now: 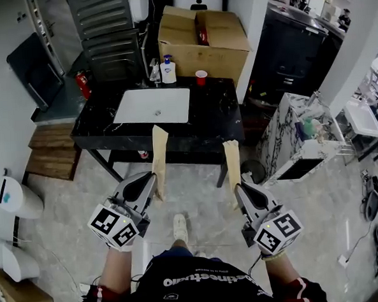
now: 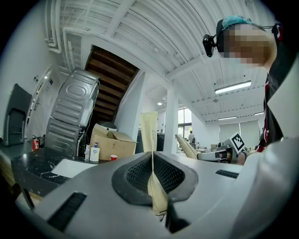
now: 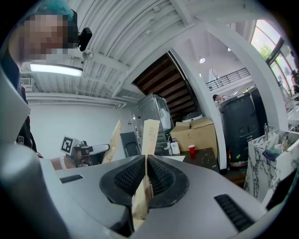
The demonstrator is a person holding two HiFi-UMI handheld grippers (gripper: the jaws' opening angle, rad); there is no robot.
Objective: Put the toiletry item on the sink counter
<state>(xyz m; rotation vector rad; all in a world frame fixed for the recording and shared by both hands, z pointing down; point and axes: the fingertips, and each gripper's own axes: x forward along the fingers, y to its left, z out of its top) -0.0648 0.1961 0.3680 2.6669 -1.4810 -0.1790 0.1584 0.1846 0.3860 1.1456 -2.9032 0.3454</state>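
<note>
Counter ahead; tan packets tight inside left tool and right tool

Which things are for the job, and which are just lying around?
For the job: left gripper shut on left tan packet; right gripper shut on right tan packet; sink counter.
Lying about: soap bottle, red cup, cardboard box.

**Both grippers out front, both pinched shut**

The person holds both arms forward and low, forearms roughly parallel. The left gripper points to the far side and leans slightly right, its fingers squeezed together on a flat tan strip. The right gripper mirrors it, leaning a bit left, with its fingers clamped on a second tan strip. Both marker cubes sit near the wrists.
</note>
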